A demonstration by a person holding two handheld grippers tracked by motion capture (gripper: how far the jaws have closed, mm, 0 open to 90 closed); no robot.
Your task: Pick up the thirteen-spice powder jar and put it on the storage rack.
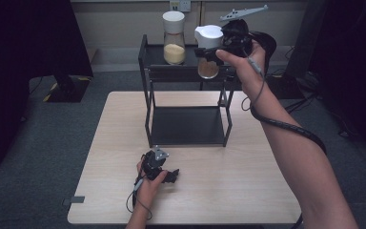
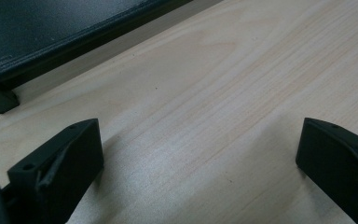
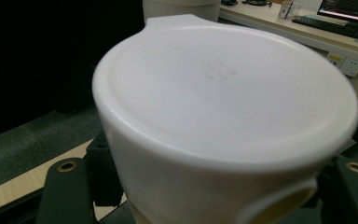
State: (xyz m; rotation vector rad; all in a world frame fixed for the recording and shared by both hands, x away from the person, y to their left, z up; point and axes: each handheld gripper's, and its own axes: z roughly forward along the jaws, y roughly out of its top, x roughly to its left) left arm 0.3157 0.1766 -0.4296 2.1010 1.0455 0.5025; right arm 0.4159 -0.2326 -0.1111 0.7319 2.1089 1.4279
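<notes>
**Right claw holds a white-capped jar up at the rack's top shelf**

Nearest, the left claw (image 1: 170, 176) rests low on the tabletop (image 1: 248, 191), a pale wood-grain slab with rounded corners. Its two black jaws stand wide apart, released, with bare wood between them in the left gripper view. A thin cable trails from it back along the person's left hand (image 1: 148, 183).

Just beyond it stands the rack (image 1: 148, 102), a frame of thin, square black metal posts with two flat, matte black shelves. The lower shelf (image 1: 188, 125) sits just above the tabletop and is bare.

Farther back and higher, the right claw (image 1: 208, 53) is clenched on a jar (image 1: 208, 67), gripping it just below the cap. The jar is clear and round, about a third full of a tan, grainy powder. Its cap (image 3: 223, 98) is smooth white plastic, round and flat-topped, with a small pouring lip on one edge. The jar hangs at the right front of the top shelf (image 1: 157, 55); whether its base touches the shelf I cannot tell.

On the top shelf, left of the held jar and apart from it, stands a second jar (image 1: 174, 38): clear, upright, with a plain white cylindrical cap, holding a paler yellow powder in its lower third.
</notes>
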